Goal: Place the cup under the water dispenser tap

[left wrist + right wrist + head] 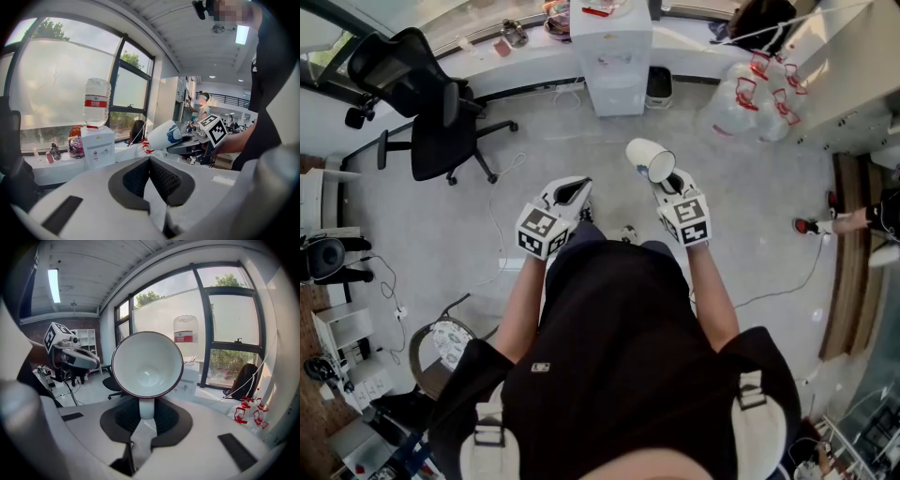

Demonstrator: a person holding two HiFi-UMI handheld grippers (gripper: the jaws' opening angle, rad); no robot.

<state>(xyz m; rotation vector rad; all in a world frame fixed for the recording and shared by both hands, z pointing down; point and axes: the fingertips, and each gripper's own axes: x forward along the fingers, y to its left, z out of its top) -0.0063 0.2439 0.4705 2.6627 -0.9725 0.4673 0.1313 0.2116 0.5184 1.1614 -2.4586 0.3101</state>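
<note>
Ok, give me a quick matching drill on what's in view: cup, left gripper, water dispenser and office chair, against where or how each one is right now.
Column 1
1. cup
2. left gripper
3. water dispenser
4. office chair

Column 2
A. black, left of the dispenser in the head view
B. jaws together, nothing between them
C. white, with a bottle on top
D. gripped by its handle in the right gripper, lying sideways

Pairs: 1-D, 2-B, 3-C, 4-A

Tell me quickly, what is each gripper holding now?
Left gripper: closed, empty.
Right gripper: closed on the cup by its handle.
</note>
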